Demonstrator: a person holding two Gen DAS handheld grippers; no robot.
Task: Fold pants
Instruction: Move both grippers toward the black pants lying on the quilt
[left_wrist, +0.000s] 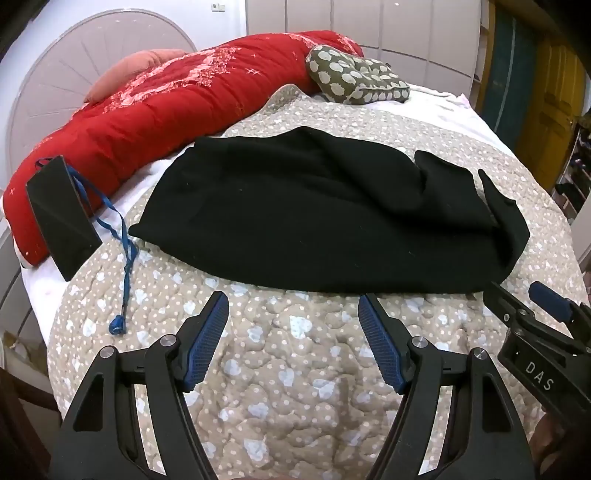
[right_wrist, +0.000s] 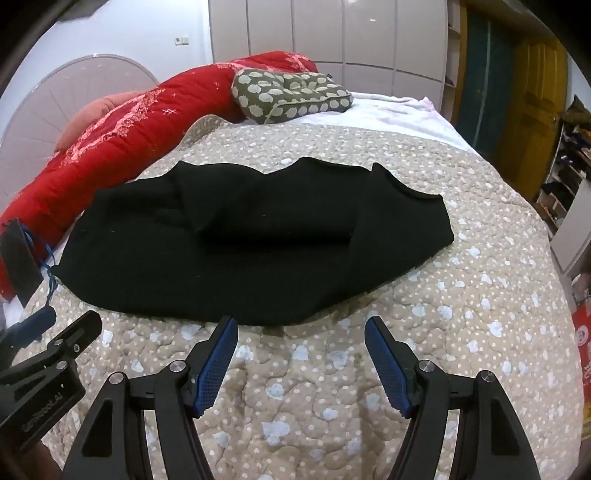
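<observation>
Black pants (left_wrist: 314, 218) lie folded in a wide bundle across the beige dotted quilt (left_wrist: 295, 369); they also show in the right wrist view (right_wrist: 240, 243). My left gripper (left_wrist: 293, 299) is open and empty, its tips just short of the pants' near edge. My right gripper (right_wrist: 301, 323) is open and empty, also just short of that near edge. The right gripper shows in the left wrist view (left_wrist: 524, 295) at the right. The left gripper shows in the right wrist view (right_wrist: 66, 325) at the left.
A red duvet (left_wrist: 147, 110) lies rolled along the far left of the bed. A green patterned cushion (left_wrist: 358, 77) sits at the back. A black box (left_wrist: 61, 214) with a blue cord (left_wrist: 122, 240) lies at the left. White wardrobes and a yellow door (right_wrist: 535, 92) stand behind.
</observation>
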